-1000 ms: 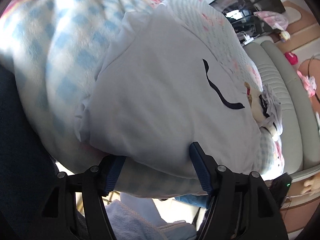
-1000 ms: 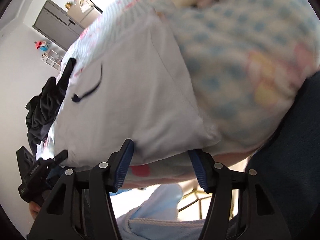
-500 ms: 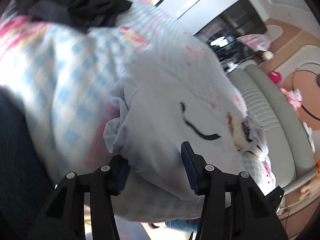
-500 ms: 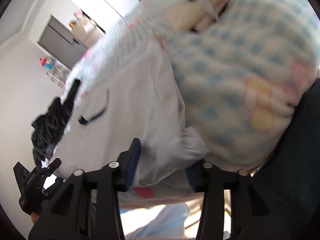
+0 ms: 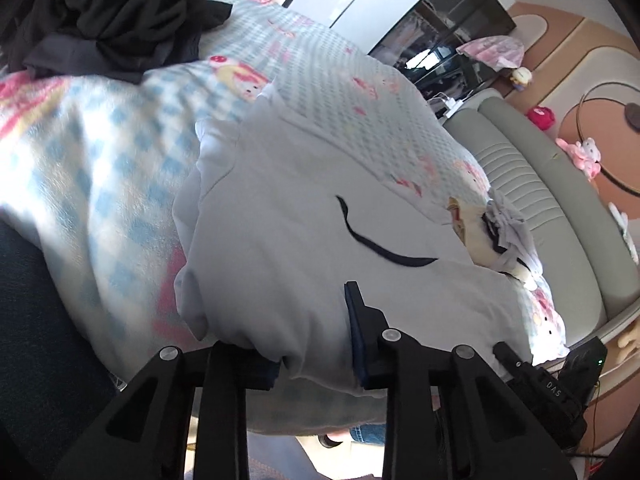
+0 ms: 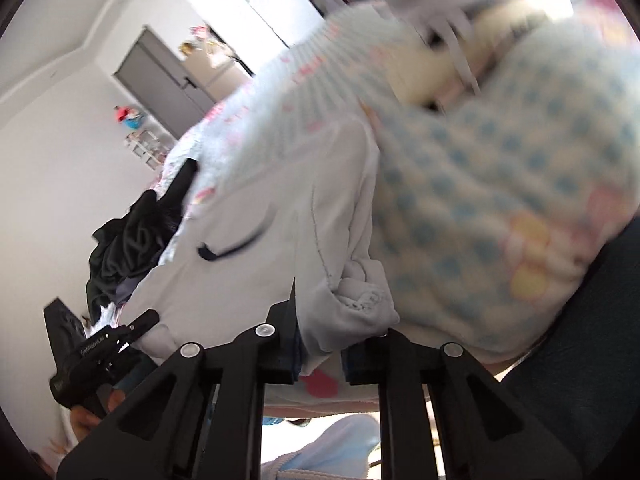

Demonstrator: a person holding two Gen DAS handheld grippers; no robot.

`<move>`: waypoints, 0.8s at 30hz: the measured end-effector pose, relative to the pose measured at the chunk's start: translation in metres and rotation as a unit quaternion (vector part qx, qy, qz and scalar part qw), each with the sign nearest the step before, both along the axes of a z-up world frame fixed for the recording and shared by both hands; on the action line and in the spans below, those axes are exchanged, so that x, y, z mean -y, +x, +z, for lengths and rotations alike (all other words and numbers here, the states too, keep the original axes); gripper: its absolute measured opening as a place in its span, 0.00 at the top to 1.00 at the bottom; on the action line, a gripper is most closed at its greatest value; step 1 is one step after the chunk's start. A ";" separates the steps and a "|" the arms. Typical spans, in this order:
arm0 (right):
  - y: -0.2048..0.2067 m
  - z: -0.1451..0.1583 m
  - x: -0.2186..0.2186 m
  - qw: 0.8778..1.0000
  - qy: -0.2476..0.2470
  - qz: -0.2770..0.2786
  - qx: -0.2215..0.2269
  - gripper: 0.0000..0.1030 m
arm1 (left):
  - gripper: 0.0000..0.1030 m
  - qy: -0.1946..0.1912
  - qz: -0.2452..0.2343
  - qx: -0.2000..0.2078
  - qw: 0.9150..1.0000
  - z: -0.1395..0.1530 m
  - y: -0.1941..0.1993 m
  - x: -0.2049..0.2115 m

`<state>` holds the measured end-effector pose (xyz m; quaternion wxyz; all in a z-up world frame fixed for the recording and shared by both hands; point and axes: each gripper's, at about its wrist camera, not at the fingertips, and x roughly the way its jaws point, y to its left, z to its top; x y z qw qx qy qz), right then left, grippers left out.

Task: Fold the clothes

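A pale grey garment (image 5: 300, 220) with a black curved mark (image 5: 380, 248) lies spread over a blue-checked blanket (image 5: 100, 168) on the bed. My left gripper (image 5: 316, 336) is at the garment's near edge, its jaws closing, with bunched cloth pressed between the fingers. In the right wrist view the same garment (image 6: 272, 208) runs away from my right gripper (image 6: 324, 332). The right jaws are also closing, and a rolled fold of the hem is pinched between them. Each view shows the other gripper low at its side, the right gripper (image 5: 560, 384) and the left gripper (image 6: 96, 352).
A heap of black clothes (image 5: 120, 12) sits at the far end of the bed. A small pile of white and yellow cloth (image 5: 500, 232) lies beside the garment. A grey padded bench (image 5: 560, 220) runs along the bed. Dark blue fabric (image 5: 32, 320) fills the near side.
Both pairs of jaws have narrowed from wide apart onto the garment's near edge. The hem is now bunched and raised, and both views have tilted up to show more of the room.
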<state>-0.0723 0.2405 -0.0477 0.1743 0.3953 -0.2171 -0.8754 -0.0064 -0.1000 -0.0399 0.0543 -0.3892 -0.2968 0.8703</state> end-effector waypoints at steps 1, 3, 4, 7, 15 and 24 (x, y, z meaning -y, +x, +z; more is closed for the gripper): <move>0.004 0.006 0.000 1.000 0.001 0.006 -0.005 0.87 | 0.73 -0.001 -0.003 0.001 1.000 0.004 0.007 0.006; 0.012 0.017 0.000 1.000 0.002 0.017 -0.012 0.87 | 0.73 0.007 -0.009 -0.001 1.000 0.011 0.016 0.007; 0.017 0.016 -0.003 1.000 -0.001 0.019 -0.005 0.87 | 0.73 0.013 -0.018 0.000 1.000 0.014 0.019 0.008; 0.029 0.009 -0.010 0.999 -0.007 0.025 0.019 0.87 | 0.72 0.023 -0.046 0.012 0.999 0.013 0.024 0.004; 0.032 0.003 -0.011 0.999 -0.010 0.038 0.031 0.87 | 0.72 0.021 -0.072 0.007 0.997 0.014 0.018 0.006; 0.012 0.010 -0.006 0.997 -0.016 0.062 0.041 0.84 | 0.72 0.003 -0.092 0.027 0.995 0.034 -0.012 0.001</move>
